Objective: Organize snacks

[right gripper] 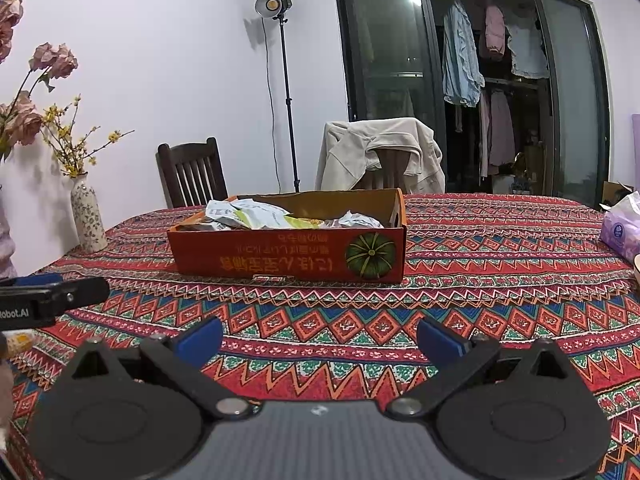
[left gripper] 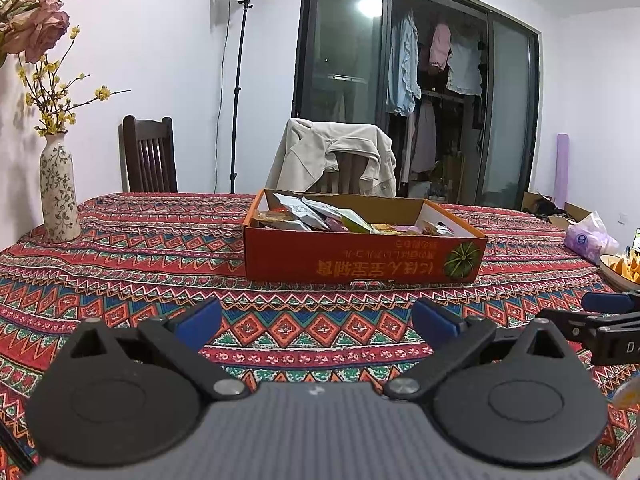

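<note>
Two blue fingertips of the left gripper [left gripper: 316, 322] are sitting wide apart in the left wrist view, with nothing between them. They are hanging over the table [left gripper: 140, 248] with its red zigzag cloth. Past them, near the middle of the table, an orange cardboard box [left gripper: 364, 258] is sitting. Snack packets [left gripper: 316, 214] are lying in a heap inside it. The right gripper [left gripper: 600, 322] is poking in from the right edge, but you cannot tell from here how its fingers stand. A flowered vase [left gripper: 58, 192] is standing at the far left of the table. A purple tissue pack [left gripper: 590, 236] is lying at the far right, with a bowl of orange pieces [left gripper: 622, 272] just beside it.

Blue fingertips of the right gripper [right gripper: 320, 338] are also spread wide in the right wrist view, and they are holding nothing. Straight ahead the same box [right gripper: 288, 254] is sitting, well apart from the fingers. White and green packets [right gripper: 256, 214] are sticking up over its rim. A chair with a pale jacket [right gripper: 380, 152] is standing behind the table.
</note>
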Tool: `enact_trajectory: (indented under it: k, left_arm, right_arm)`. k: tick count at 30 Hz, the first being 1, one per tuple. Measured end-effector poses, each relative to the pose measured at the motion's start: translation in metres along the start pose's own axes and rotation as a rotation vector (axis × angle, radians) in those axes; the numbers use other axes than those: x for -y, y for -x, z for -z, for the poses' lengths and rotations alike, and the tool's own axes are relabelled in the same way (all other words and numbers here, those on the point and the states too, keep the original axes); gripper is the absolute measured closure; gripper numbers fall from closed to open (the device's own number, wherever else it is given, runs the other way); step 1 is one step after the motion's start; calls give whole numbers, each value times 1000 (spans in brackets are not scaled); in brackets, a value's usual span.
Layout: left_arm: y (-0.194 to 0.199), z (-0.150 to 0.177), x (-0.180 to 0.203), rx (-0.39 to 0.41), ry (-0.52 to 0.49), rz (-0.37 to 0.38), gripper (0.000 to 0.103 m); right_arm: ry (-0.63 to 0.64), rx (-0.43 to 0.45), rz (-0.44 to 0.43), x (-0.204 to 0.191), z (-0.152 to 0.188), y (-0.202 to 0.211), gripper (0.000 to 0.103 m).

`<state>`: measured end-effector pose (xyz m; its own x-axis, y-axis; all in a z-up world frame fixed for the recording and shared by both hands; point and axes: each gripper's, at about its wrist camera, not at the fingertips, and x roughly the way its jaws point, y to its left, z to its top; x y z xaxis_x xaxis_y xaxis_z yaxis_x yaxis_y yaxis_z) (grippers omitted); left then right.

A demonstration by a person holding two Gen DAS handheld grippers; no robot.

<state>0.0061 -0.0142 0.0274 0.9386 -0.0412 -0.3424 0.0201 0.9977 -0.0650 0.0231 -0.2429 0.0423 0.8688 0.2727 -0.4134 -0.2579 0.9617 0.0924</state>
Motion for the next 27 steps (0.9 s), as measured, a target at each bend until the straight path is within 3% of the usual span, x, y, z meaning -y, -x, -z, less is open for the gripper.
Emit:
enact_trajectory:
  k: [27]
  left_arm:
    - [1,5,-4,-16,29,29,0]
  right_arm:
    - [1,-3,1,0,2,-1,0]
